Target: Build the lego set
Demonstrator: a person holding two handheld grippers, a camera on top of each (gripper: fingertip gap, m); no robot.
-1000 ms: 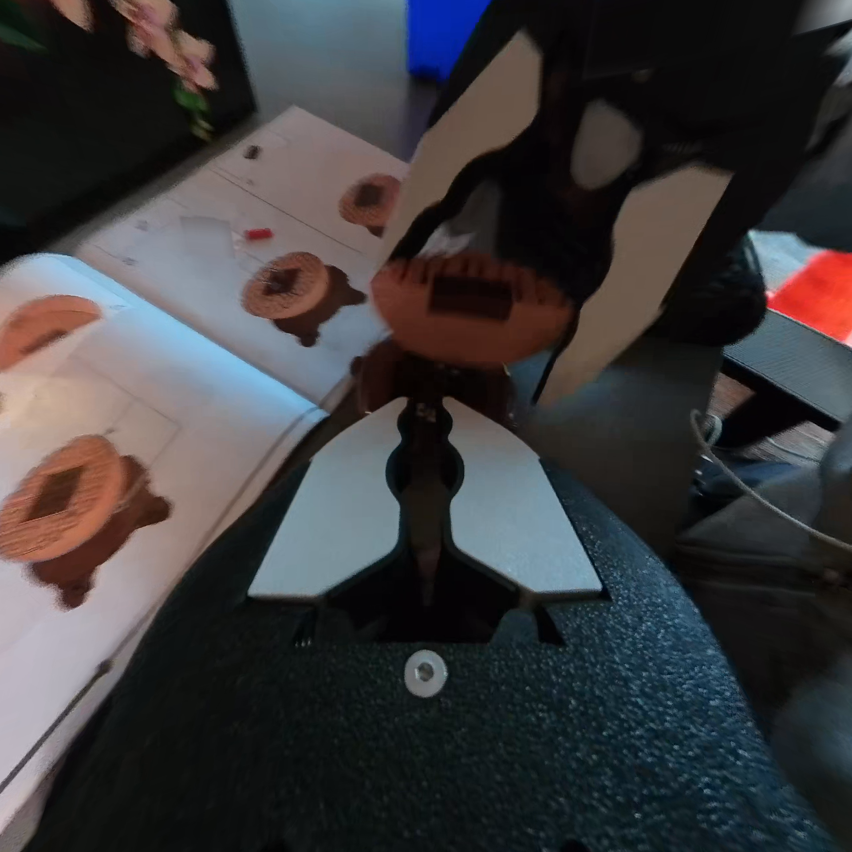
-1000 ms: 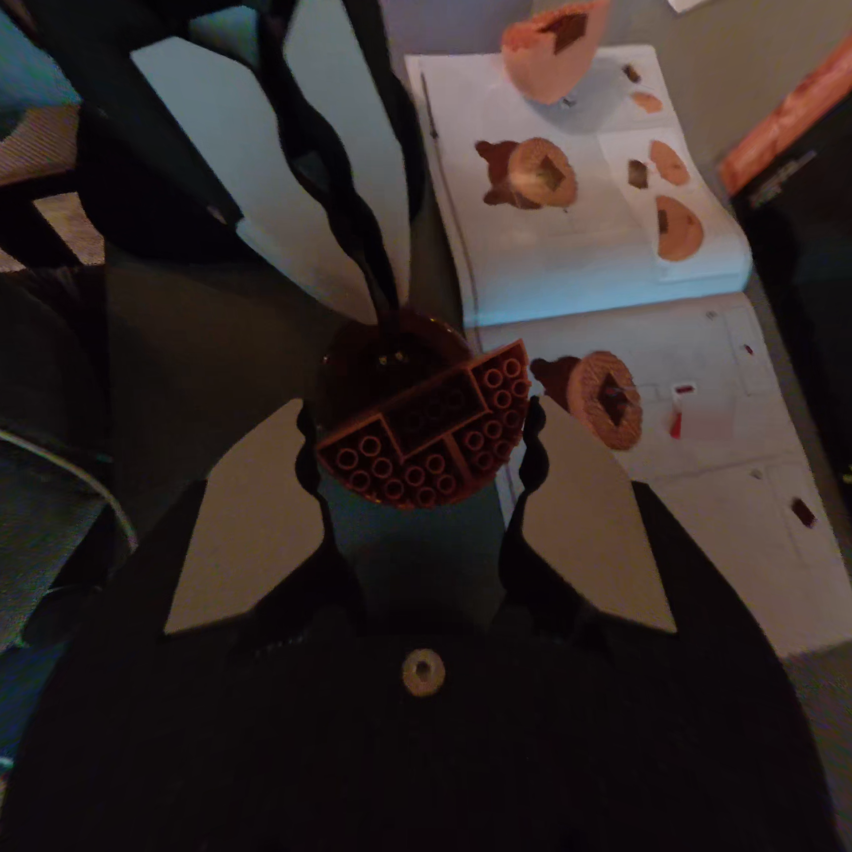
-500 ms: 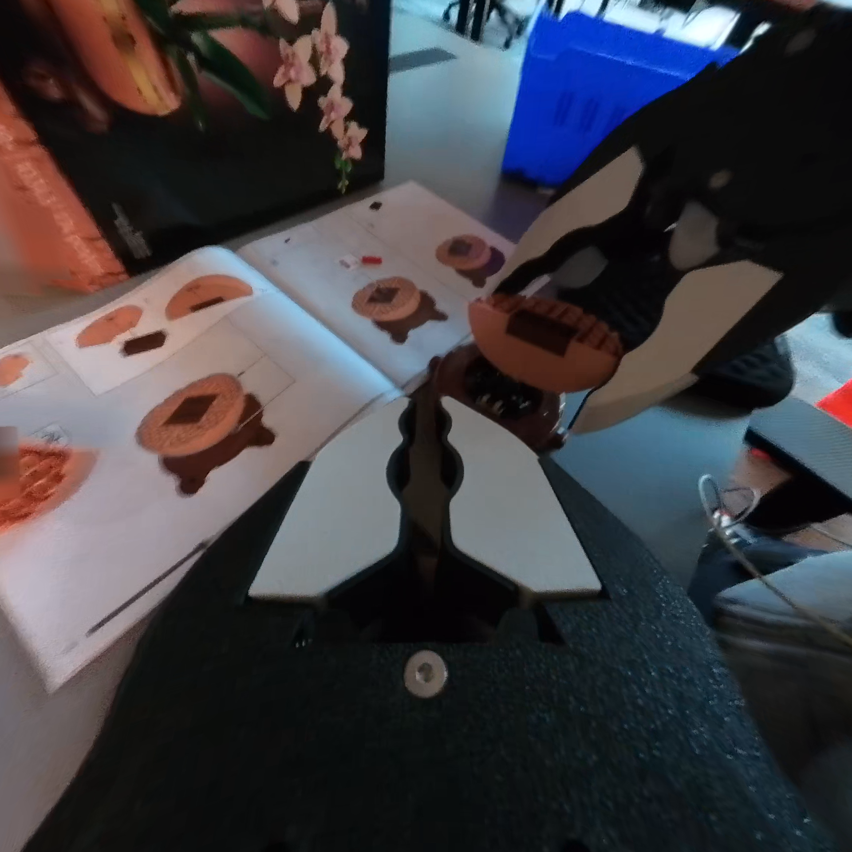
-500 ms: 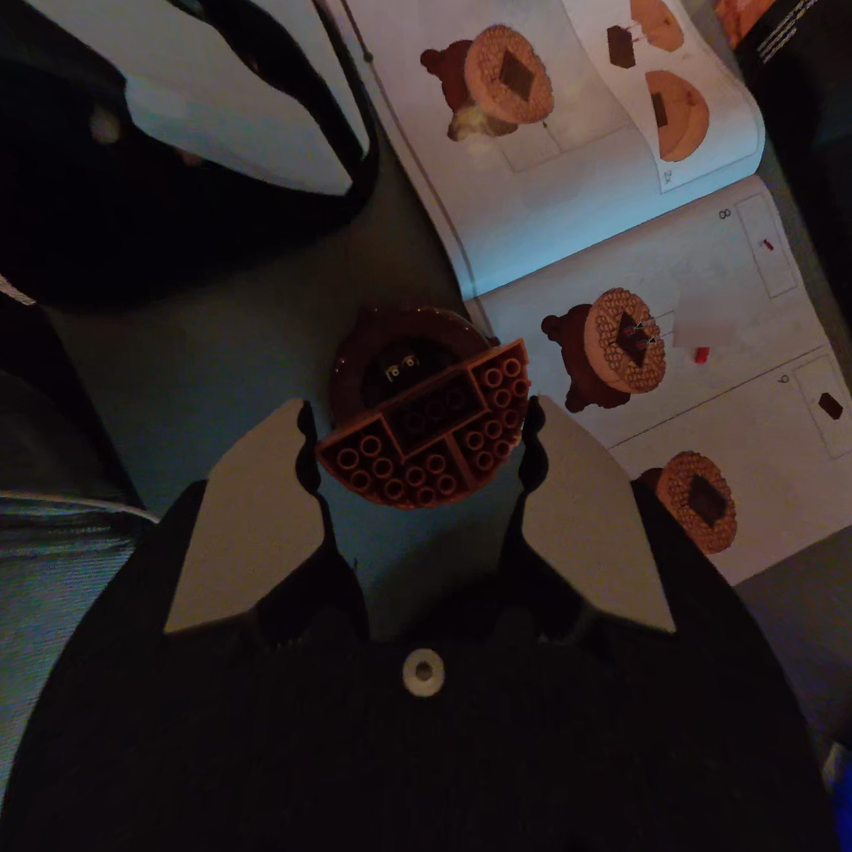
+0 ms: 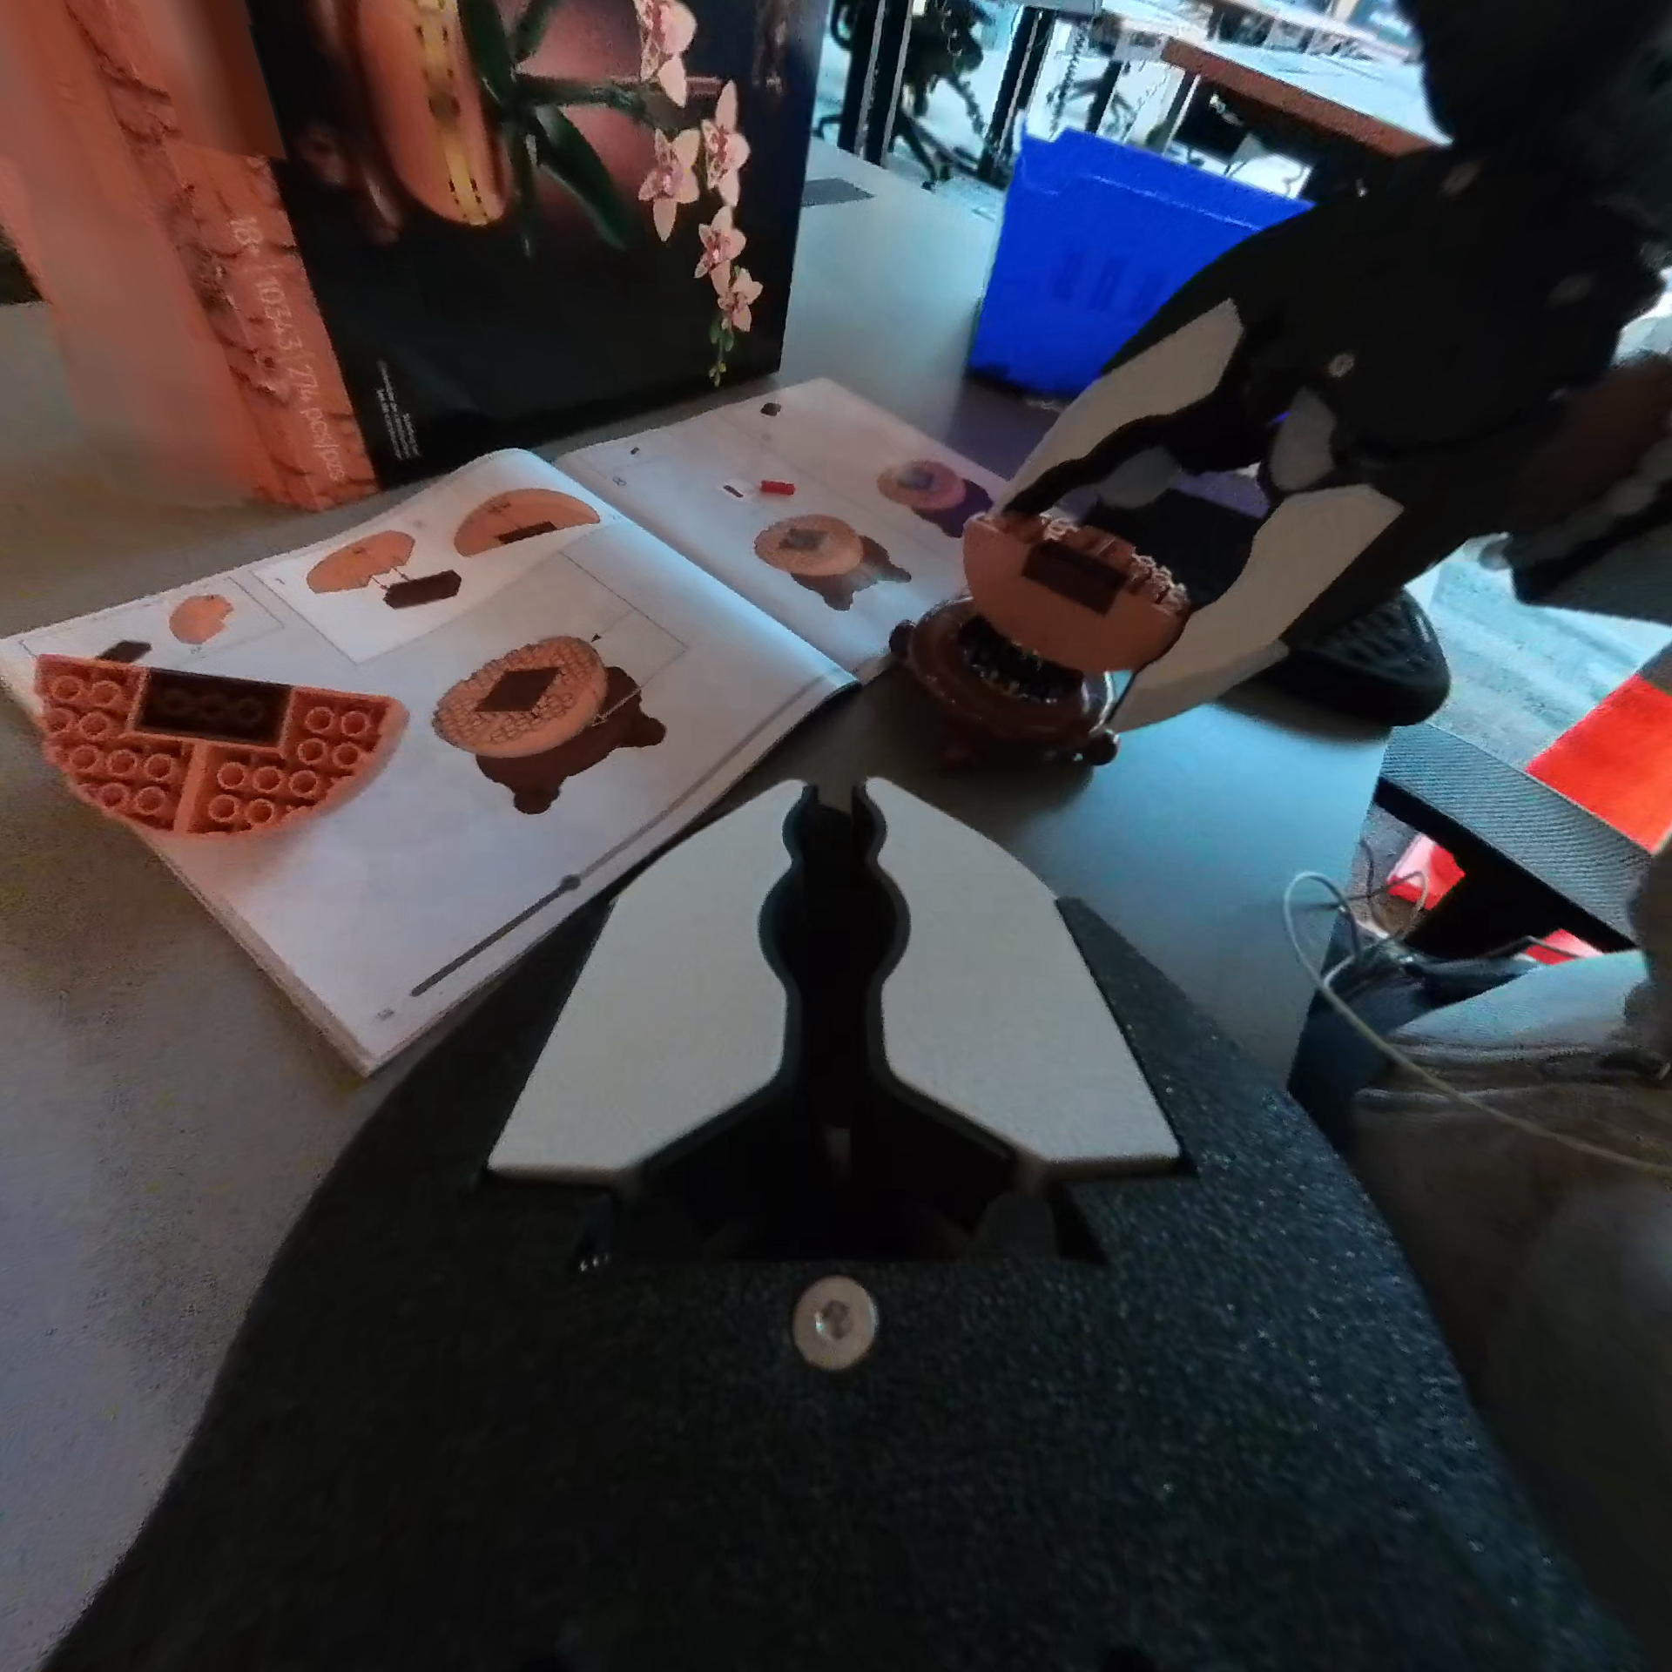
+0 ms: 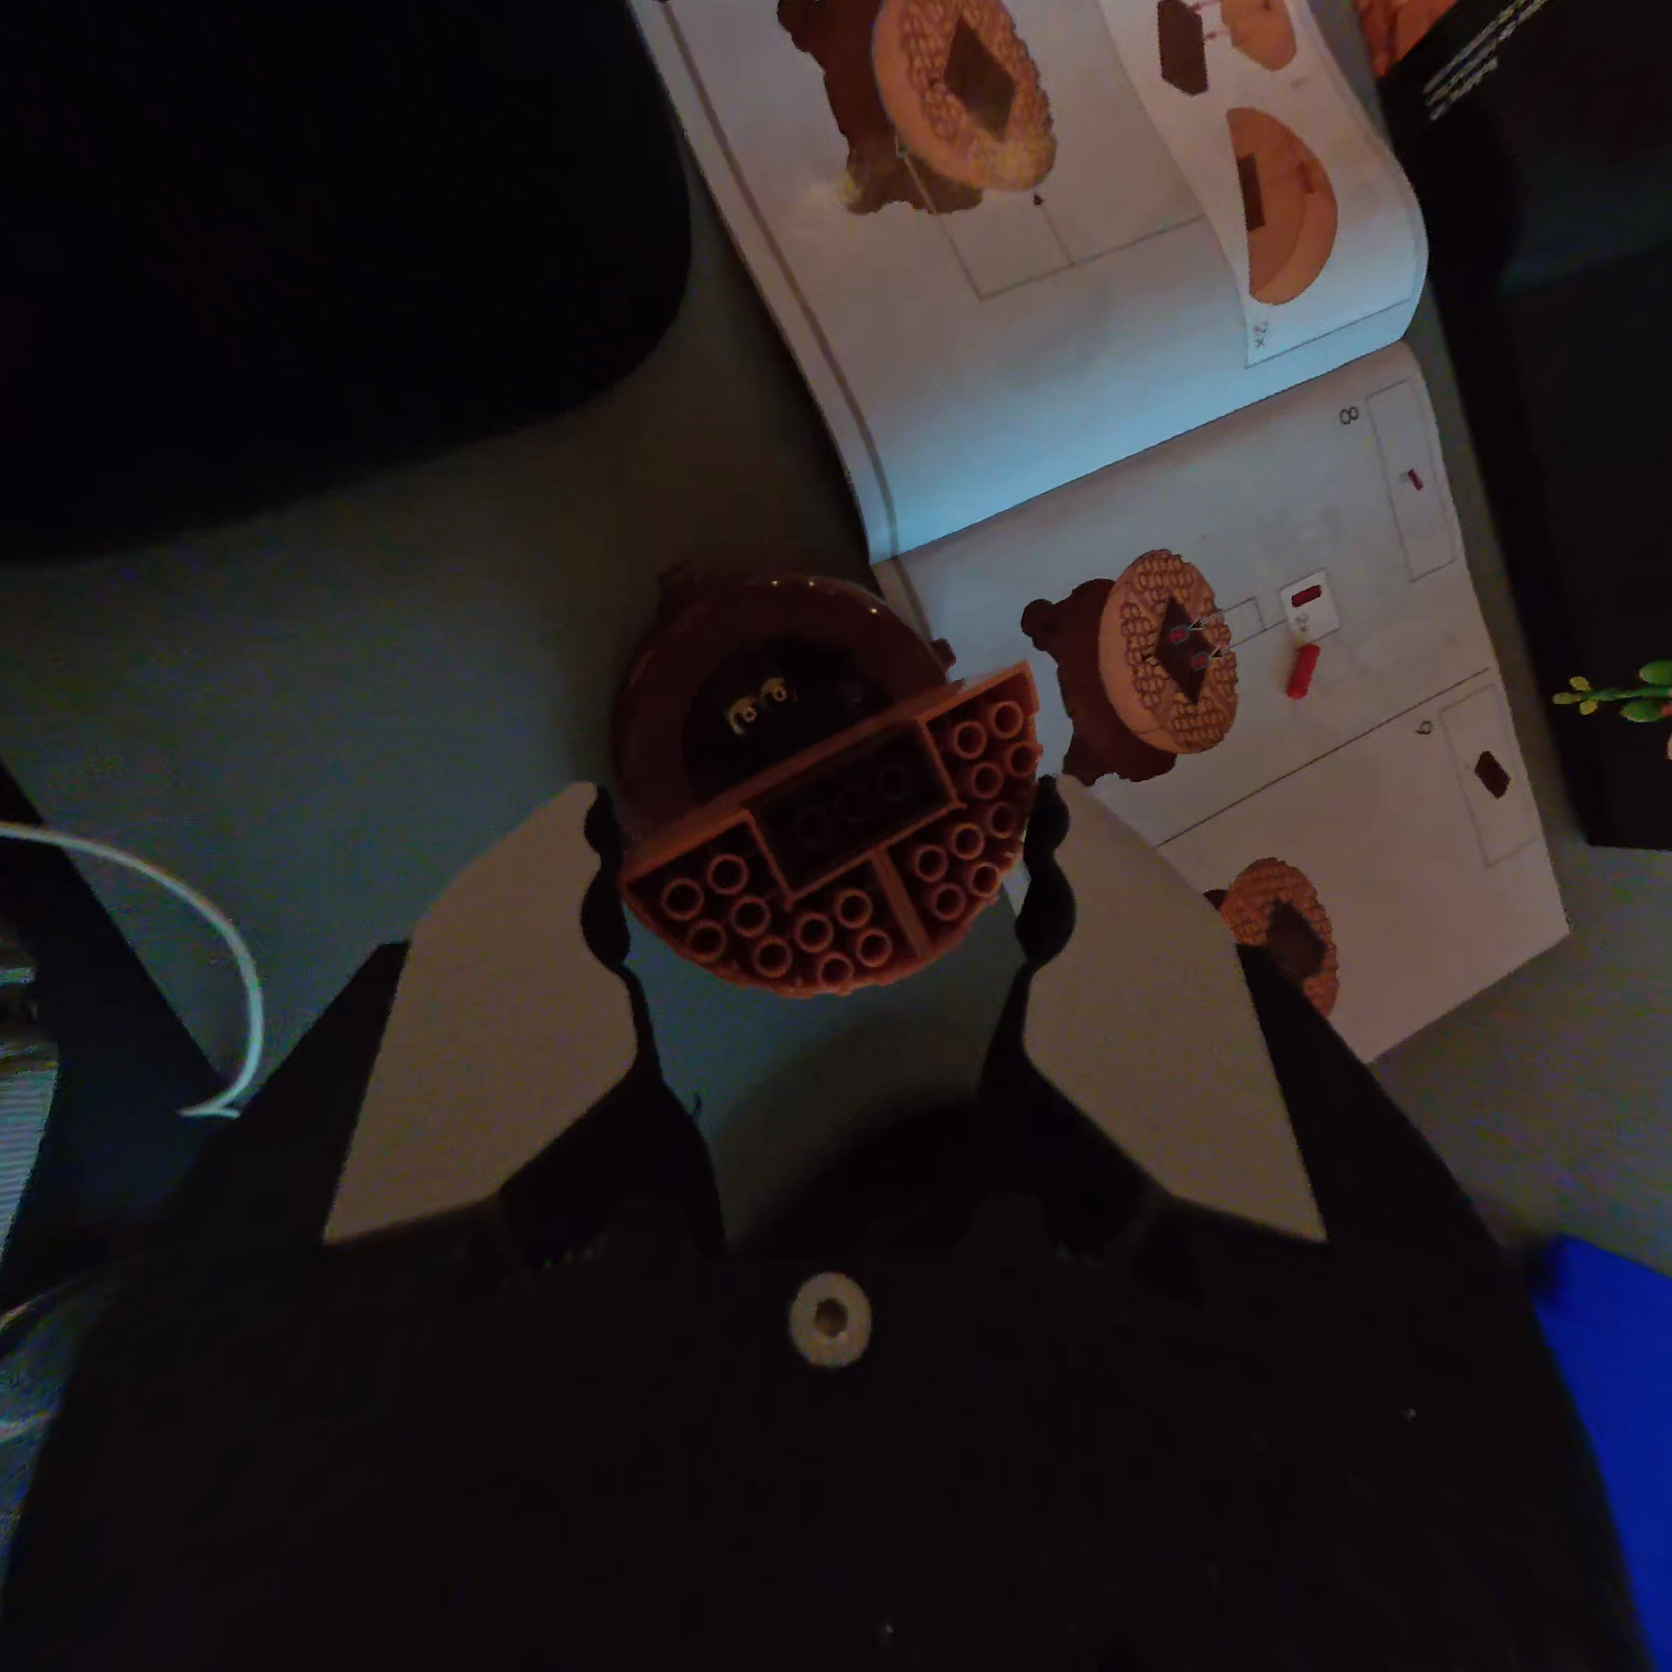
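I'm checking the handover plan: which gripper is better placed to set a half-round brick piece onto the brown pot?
Probably the right gripper: its fingers already clamp the half-round piece directly above the brown pot. The left gripper hangs back, nearly shut on nothing, and the other half-round piece lies on the booklet.

Matt paper booklet (image 5: 470, 814), studded plastic half-disc (image 6: 832, 850), pebbled black claw housing (image 5: 814, 1448), glossy cardboard box (image 5: 507, 208)

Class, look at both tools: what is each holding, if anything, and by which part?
The right tool grips a tan half-round brick piece by its two ends. The left tool holds nothing.
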